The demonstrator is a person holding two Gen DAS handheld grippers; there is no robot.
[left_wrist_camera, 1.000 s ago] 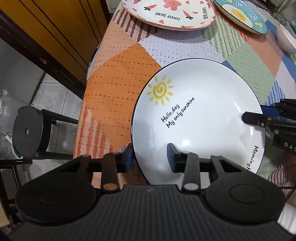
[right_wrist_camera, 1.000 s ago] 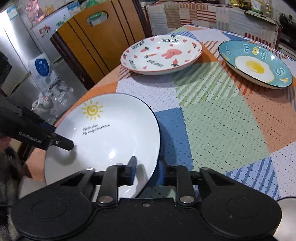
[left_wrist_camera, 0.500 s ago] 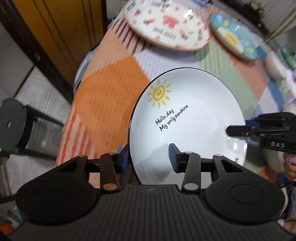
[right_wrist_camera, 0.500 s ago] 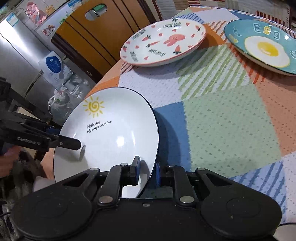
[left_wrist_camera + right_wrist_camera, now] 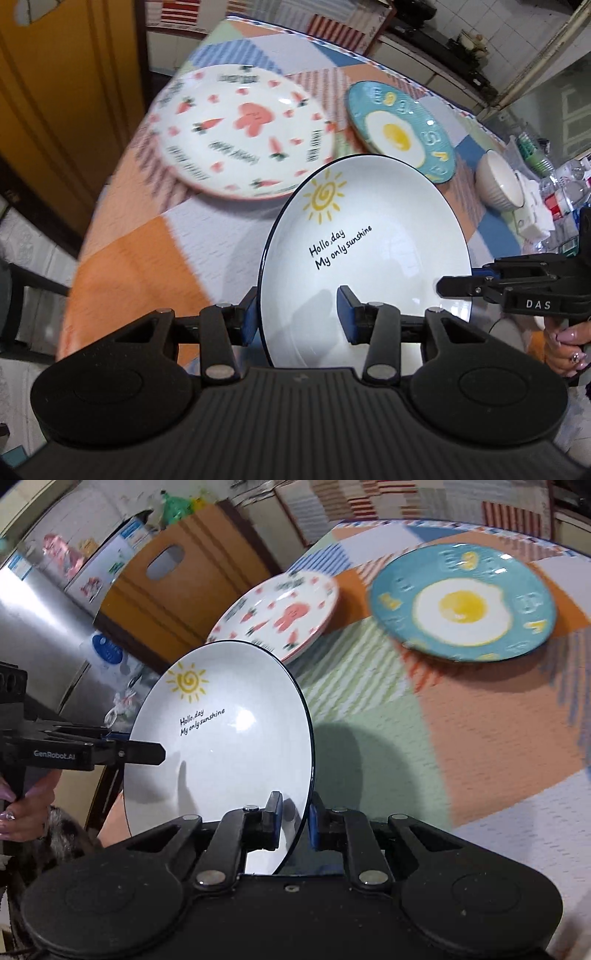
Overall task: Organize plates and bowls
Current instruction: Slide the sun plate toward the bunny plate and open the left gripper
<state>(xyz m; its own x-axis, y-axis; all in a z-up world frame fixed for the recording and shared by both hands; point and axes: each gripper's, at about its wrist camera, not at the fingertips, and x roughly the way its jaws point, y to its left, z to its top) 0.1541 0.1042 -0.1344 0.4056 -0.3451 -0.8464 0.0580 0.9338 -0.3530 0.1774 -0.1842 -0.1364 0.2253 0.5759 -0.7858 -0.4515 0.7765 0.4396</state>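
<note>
A white sunshine plate [image 5: 369,236] with a yellow sun and black lettering is held in the air above the table, tilted up. My left gripper [image 5: 299,317] is shut on its near rim. My right gripper [image 5: 293,818] is shut on its opposite rim, and the plate shows there too [image 5: 221,738]. A white carrot-and-rabbit plate [image 5: 243,129] and a blue fried-egg plate [image 5: 399,133] lie flat on the table beyond; both also show in the right wrist view, the carrot plate [image 5: 284,616] and the egg plate [image 5: 461,602]. A white bowl [image 5: 498,181] sits at the right.
The table has a patchwork cloth [image 5: 461,720]. A wooden chair back [image 5: 177,587] and a steel fridge [image 5: 40,620] stand past the table's left edge. Bottles and clutter [image 5: 554,192] crowd the far right. A dark stool [image 5: 14,295] stands on the floor at left.
Both grippers have lifted the sunshine plate off the table and carried it forward, toward the carrot plate and egg plate. The grips are unchanged.
</note>
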